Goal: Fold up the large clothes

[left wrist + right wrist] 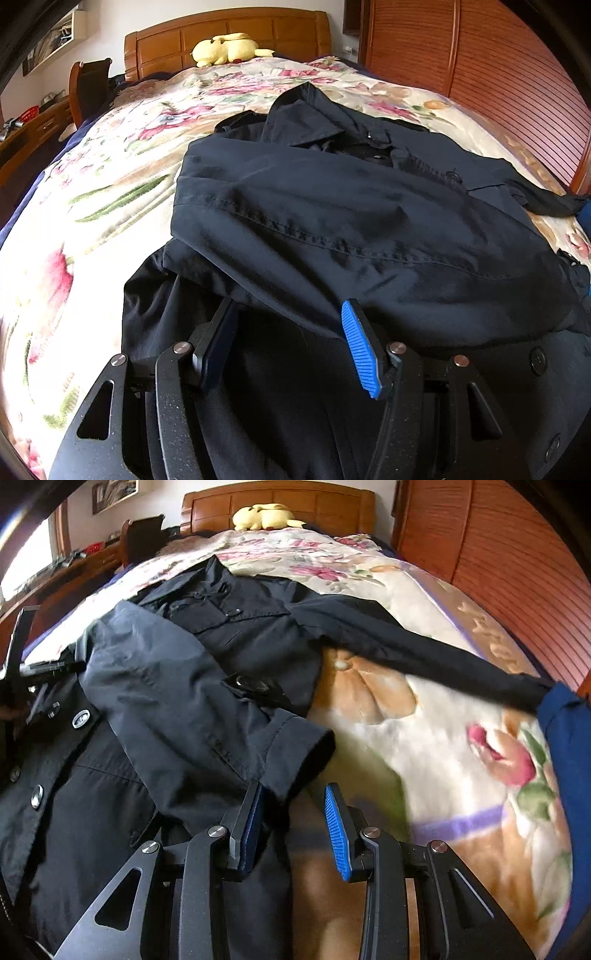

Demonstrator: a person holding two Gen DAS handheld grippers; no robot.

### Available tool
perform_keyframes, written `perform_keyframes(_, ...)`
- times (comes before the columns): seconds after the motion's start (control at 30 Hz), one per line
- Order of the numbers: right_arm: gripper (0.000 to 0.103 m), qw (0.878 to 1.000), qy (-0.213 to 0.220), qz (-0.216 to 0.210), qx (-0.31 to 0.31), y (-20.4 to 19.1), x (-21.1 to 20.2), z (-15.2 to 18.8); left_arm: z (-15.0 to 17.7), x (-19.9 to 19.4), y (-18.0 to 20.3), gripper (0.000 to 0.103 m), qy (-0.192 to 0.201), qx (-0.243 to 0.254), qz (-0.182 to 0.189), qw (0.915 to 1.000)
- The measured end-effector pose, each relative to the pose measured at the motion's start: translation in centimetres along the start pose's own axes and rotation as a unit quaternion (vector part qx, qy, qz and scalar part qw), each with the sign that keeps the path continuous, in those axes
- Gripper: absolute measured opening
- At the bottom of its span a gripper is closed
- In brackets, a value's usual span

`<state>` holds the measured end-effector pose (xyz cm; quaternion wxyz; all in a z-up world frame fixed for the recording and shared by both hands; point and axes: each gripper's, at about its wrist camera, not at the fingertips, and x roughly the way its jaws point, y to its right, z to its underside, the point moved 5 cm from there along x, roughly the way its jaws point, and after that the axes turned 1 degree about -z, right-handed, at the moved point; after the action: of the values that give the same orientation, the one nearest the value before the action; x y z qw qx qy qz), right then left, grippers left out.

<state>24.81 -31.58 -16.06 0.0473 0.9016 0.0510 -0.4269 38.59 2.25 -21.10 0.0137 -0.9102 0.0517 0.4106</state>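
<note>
A large dark navy coat [332,221] lies spread on the floral bedspread [110,177], one sleeve folded across its body. My left gripper [288,314] is open just above the coat's near part, holding nothing. In the right wrist view the coat [166,686] lies to the left, with metal buttons on its front. The folded sleeve's cuff [299,749] sits just ahead of my open right gripper [293,794]; its left fingertip is next to the cuff edge. The other sleeve [424,646] stretches out to the right across the bed.
A yellow plush toy [225,48] lies by the wooden headboard [229,29]. A slatted wooden wardrobe [517,572] stands along the right side. A desk with clutter [26,125] is at the left. Blue fabric [569,775] shows at the right edge.
</note>
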Motion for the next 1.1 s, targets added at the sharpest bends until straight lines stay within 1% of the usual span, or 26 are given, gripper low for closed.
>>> perform_keyframes(0.07, 0.035, 1.000, 0.017, -0.006, 0.000, 0.2, -1.2, -0.5, 0.0, -0.3, 0.3, 0.059, -0.001, 0.008, 0.001, 1.0000)
perform_keyframes(0.13, 0.035, 0.999, 0.031, -0.005, 0.008, 0.8, -2.6, -1.1, -0.1, -1.0, 0.6, 0.059, 0.009, 0.015, 0.000, 0.9998)
perform_keyframes(0.23, 0.035, 0.998, 0.053, 0.010, 0.023, 2.3, -4.4, -2.3, -0.3, -2.1, 1.4, 0.059, 0.019, 0.029, 0.007, 0.9994)
perform_keyframes(0.37, 0.035, 0.997, 0.066, 0.039, 0.031, 4.2, -5.7, -4.3, -0.9, -3.5, 2.9, 0.059, 0.032, 0.045, 0.022, 0.9982)
perform_keyframes(0.4, 0.037, 0.996, 0.069, 0.050, 0.029, 4.9, -5.6, -4.9, -1.0, -3.8, 3.2, 0.059, 0.035, 0.047, 0.026, 0.9980)
perform_keyframes(0.47, 0.050, 0.995, 0.067, 0.062, 0.034, 6.2, -4.8, -5.8, -1.2, -4.5, 3.8, 0.059, 0.040, 0.050, 0.036, 0.9973)
perform_keyframes(0.53, 0.054, 0.996, 0.061, 0.062, 0.036, 7.1, -3.4, -6.8, -1.5, -5.4, 4.3, 0.059, 0.045, 0.053, 0.044, 0.9966)
perform_keyframes(0.57, 0.057, 0.995, 0.058, 0.071, 0.034, 7.7, -2.8, -7.1, -1.6, -5.9, 4.5, 0.059, 0.050, 0.053, 0.047, 0.9962)
perform_keyframes(0.67, 0.064, 0.994, 0.041, 0.100, 0.025, 9.4, -0.6, -8.1, -1.9, -7.1, 5.1, 0.059, 0.061, 0.052, 0.061, 0.9949)
perform_keyframes(0.87, 0.066, 0.991, -0.025, 0.134, 0.007, 11.7, 3.7, -9.1, -2.2, -8.4, 6.1, 0.059, 0.070, 0.062, 0.071, 0.9931)
perform_keyframes(0.97, 0.066, 0.989, -0.056, 0.139, -0.008, 11.9, 5.3, -9.6, -2.2, -8.5, 6.5, 0.059, 0.072, 0.066, 0.071, 0.9926)
perform_keyframes(1.1, 0.066, 0.980, -0.094, 0.174, -0.035, 12.8, 7.1, -10.0, -2.1, -8.7, 6.7, 0.059, 0.073, 0.072, 0.072, 0.9921)
